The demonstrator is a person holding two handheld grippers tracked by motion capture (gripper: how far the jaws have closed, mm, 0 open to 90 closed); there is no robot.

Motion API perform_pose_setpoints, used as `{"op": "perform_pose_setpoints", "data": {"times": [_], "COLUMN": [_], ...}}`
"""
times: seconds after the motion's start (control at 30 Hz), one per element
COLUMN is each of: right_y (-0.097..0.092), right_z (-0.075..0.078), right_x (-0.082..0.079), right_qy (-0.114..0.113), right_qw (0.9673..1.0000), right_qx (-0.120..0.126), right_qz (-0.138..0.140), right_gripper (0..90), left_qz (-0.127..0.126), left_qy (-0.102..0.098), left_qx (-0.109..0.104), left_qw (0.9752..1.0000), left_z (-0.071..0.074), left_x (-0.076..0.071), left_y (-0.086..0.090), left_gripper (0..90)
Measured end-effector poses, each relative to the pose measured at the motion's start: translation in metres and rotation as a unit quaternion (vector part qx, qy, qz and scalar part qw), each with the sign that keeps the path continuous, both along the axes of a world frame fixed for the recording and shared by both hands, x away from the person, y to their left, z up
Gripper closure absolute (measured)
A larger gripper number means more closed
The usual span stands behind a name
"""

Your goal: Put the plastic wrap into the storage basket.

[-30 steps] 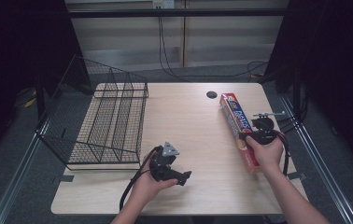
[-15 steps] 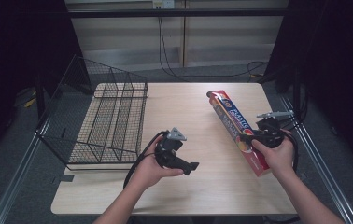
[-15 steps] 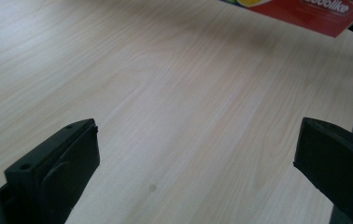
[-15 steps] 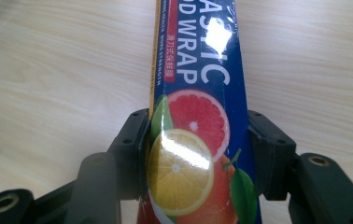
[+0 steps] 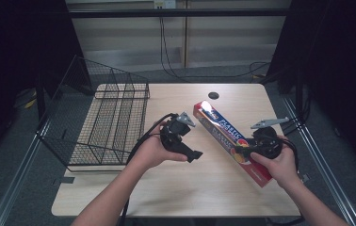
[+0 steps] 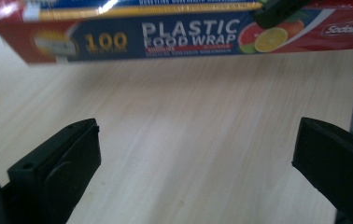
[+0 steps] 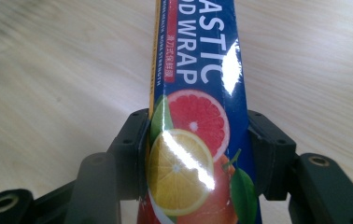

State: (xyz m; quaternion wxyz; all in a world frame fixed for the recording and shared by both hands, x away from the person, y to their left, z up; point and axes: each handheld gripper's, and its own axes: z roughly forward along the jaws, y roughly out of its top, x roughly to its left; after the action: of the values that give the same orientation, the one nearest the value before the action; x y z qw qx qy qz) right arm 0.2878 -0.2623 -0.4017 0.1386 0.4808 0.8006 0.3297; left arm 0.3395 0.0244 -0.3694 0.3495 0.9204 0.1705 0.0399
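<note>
1. One wire basket (image 5: pixel 101 123), on the table's (image 5: pixel 176 188) left side.
2. Left gripper (image 5: pixel 196 154), mid-table, jaws spread wide, holding nothing, aimed at the box's side.
3. Box (image 5: pixel 223 132) of plastic food wrap, lying diagonally on the right half of the table.
4. Right gripper (image 7: pixel 193 154), jaws clamped on both sides of the box near its fruit-printed end.

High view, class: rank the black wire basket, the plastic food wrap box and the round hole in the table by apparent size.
1. Black wire basket
2. Red-and-blue plastic food wrap box
3. Small dark round hole in the wooden table
</note>
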Motion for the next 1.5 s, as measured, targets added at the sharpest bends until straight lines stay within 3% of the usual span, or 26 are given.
{"op": "perform_pose_setpoints", "data": {"times": [0.1, 0.17, 0.3, 0.43, 0.57, 0.67, 0.7, 0.77, 0.9, 0.93, 1.03, 1.07, 1.13, 1.17, 1.2, 1.23, 1.3, 1.33, 1.37, 1.4, 1.43, 1.47, 1.5], "right_y": [0.003, 0.006, 0.013, 0.019, 0.028, 0.033, 0.034, 0.036, 0.04, 0.041, 0.043, 0.042, 0.043, 0.043, 0.044, 0.045, 0.044, 0.043, 0.039, 0.034, 0.027, 0.025, 0.022], "right_z": [0.0, 0.001, 0.0, 0.002, 0.006, 0.008, 0.008, 0.01, 0.013, 0.013, 0.014, 0.015, 0.017, 0.018, 0.019, 0.021, 0.023, 0.023, 0.024, 0.026, 0.031, 0.032, 0.035], "right_x": [-0.003, -0.005, -0.008, -0.01, -0.013, -0.014, -0.014, -0.015, -0.015, -0.015, -0.016, -0.016, -0.016, -0.016, -0.016, -0.016, -0.015, -0.013, -0.01, -0.006, -0.002, 0.0, 0.002], "right_qy": [-0.002, 0.005, 0.003, -0.004, -0.005, -0.002, -0.004, -0.005, -0.007, -0.011, -0.012, -0.013, -0.014, -0.018, -0.02, -0.022, -0.025, -0.024, -0.015, -0.018, -0.02, -0.008, -0.007], "right_qw": [0.9998, 0.9994, 0.9981, 0.9959, 0.9934, 0.991, 0.9901, 0.9887, 0.9853, 0.9839, 0.9815, 0.9811, 0.978, 0.9754, 0.9736, 0.9726, 0.9702, 0.967, 0.967, 0.9675, 0.9687, 0.9692, 0.9726], "right_qx": [0.001, 0.006, 0.005, 0.004, -0.007, -0.011, -0.012, -0.014, -0.022, -0.024, -0.022, -0.021, -0.018, -0.017, -0.016, -0.014, -0.024, -0.031, -0.009, 0.018, 0.042, 0.035, 0.021], "right_qz": [0.022, 0.033, 0.062, 0.091, 0.114, 0.133, 0.139, 0.149, 0.169, 0.177, 0.19, 0.192, 0.207, 0.219, 0.227, 0.231, 0.24, 0.252, 0.254, 0.251, 0.244, 0.244, 0.231], "right_gripper": [46.7, 46.6, 46.5, 46.4, 46.4, 46.4, 46.4, 46.4, 46.2, 46.2, 46.1, 46.0, 45.9, 45.9, 45.9, 45.8, 45.0, 42.9, 42.5, 42.5, 32.4, 22.2, 18.2], "left_qz": [-0.013, -0.023, -0.054, -0.085, -0.117, -0.137, -0.139, -0.15, -0.186, -0.198, -0.218, -0.23, -0.241, -0.248, -0.246, -0.255, -0.235, -0.236, -0.233, -0.219, -0.208, -0.184, -0.177], "left_qy": [-0.032, -0.025, -0.045, -0.06, -0.057, -0.069, -0.062, -0.056, -0.05, -0.046, -0.033, -0.032, -0.022, -0.02, -0.012, -0.016, 0.004, 0.011, 0.009, 0.022, 0.036, 0.044, 0.057], "left_qx": [-0.01, -0.008, 0.018, 0.042, 0.058, 0.089, 0.079, 0.081, 0.096, 0.102, 0.106, 0.115, 0.13, 0.133, 0.14, 0.151, 0.169, 0.179, 0.188, 0.201, 0.201, 0.189, 0.192], "left_qw": [0.9994, 0.9994, 0.9974, 0.9937, 0.9898, 0.9841, 0.9852, 0.9838, 0.9766, 0.9738, 0.9697, 0.9659, 0.9614, 0.9593, 0.959, 0.9549, 0.9571, 0.955, 0.9542, 0.9545, 0.9564, 0.9637, 0.9635], "left_z": [0.005, 0.007, 0.011, 0.014, 0.014, 0.014, 0.014, 0.014, 0.012, 0.011, 0.007, 0.007, 0.005, 0.003, 0.001, 0.0, 0.002, 0.001, 0.0, 0.0, 0.0, -0.001, 0.0], "left_x": [0.004, 0.008, 0.009, 0.011, 0.013, 0.015, 0.015, 0.016, 0.018, 0.018, 0.017, 0.017, 0.018, 0.018, 0.018, 0.016, 0.013, 0.011, 0.008, 0.005, 0.005, 0.005, 0.007], "left_y": [-0.004, -0.007, -0.017, -0.028, -0.037, -0.042, -0.044, -0.045, -0.052, -0.054, -0.058, -0.058, -0.06, -0.061, -0.062, -0.064, -0.066, -0.066, -0.067, -0.067, -0.067, -0.064, -0.062], "left_gripper": [1.0, 2.3, 2.4, 2.7, 3.3, 4.1, 4.0, 5.5, 6.1, 6.4, 11.3, 11.1, 17.6, 20.5, 22.8, 24.1, 28.2, 33.3, 36.8, 39.6, 42.1, 43.1, 44.3]}}
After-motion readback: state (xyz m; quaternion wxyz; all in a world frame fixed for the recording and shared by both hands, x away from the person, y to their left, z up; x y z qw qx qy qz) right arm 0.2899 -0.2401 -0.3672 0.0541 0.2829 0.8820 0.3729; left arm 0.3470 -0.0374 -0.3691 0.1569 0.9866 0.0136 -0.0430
